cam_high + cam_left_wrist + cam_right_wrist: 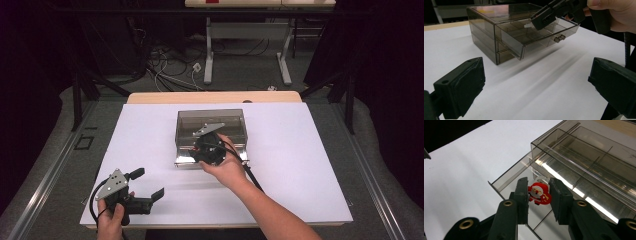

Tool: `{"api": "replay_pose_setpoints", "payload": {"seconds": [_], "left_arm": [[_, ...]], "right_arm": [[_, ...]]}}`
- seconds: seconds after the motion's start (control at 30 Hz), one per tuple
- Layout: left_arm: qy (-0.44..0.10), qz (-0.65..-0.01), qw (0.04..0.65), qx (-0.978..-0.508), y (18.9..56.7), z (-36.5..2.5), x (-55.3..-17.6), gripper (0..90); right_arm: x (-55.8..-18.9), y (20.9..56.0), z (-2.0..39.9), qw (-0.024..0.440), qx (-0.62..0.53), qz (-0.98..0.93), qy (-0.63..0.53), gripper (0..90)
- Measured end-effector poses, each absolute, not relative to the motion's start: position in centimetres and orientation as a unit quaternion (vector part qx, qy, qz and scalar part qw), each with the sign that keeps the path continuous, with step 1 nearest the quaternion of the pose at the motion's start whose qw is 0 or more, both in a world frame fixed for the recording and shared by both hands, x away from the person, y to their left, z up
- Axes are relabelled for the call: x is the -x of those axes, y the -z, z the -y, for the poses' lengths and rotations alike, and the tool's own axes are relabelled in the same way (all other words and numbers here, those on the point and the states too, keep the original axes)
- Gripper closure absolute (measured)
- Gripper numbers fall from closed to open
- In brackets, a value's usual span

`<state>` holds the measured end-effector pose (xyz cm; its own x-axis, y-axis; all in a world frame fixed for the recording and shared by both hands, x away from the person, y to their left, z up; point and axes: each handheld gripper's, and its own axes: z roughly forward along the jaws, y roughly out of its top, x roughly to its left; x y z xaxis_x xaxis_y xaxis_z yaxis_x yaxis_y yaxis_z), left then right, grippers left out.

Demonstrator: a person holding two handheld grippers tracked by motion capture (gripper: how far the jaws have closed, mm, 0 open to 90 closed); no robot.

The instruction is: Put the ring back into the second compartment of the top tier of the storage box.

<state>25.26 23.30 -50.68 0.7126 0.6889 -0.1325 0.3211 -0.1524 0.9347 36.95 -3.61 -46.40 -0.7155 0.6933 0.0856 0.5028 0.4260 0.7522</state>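
A small red and white Santa figure (539,194) sits pinched between the two black pads of my right gripper (539,182), which is shut on it. The gripper hovers over the pulled-out top drawer (509,173) of a smoky clear plastic drawer box (211,122). In the high view the right gripper (204,148) is held from the right over the drawer's front. My left gripper (148,183) stands open near the table's front left corner, nothing between its jaws. From the left gripper view, the drawer (524,37) juts out towards me with the right gripper (544,19) above it.
A white sheet (300,165) covers the table; the box stands at its middle back. A closed lower drawer (503,55) sits under the open one. The open drawer is split by clear dividers. Dark floor, cables and a table frame lie beyond the far edge.
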Motion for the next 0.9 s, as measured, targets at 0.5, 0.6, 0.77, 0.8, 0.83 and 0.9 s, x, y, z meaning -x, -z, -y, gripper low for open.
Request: {"api": "replay_pose_setpoints", "payload": {"seconds": [0.5, 0.6, 0.77, 0.8, 0.83, 0.9], "left_arm": [[-0.166, -0.342, 0.555, -0.74, 50.7, -23.3, -25.2, 0.0], [-0.166, -0.341, 0.555, -0.741, 50.7, -23.3, -25.2, 0.0], [-0.165, -0.34, 0.555, -0.741, 50.7, -23.3, -25.3, 0.0], [-0.165, -0.34, 0.555, -0.741, 50.7, -23.3, -25.3, 0.0], [-0.165, -0.34, 0.554, -0.741, 50.7, -23.3, -25.3, 0.0], [-0.165, -0.34, 0.555, -0.741, 50.7, -23.3, -25.3, 0.0]], "right_arm": [[-37.2, 46.9, 4.1, 0.128, -0.362, -0.841, -0.382, 69.2], [-37.2, 47.0, 4.7, 0.133, -0.363, -0.843, -0.375, 69.1], [-37.1, 47.2, 5.5, 0.133, -0.369, -0.84, -0.376, 69.1], [-37.2, 47.3, 5.7, 0.135, -0.367, -0.84, -0.376, 69.1], [-37.1, 47.3, 5.8, 0.135, -0.37, -0.839, -0.375, 69.1], [-37.2, 47.4, 6.1, 0.138, -0.369, -0.84, -0.373, 69.1]]}}
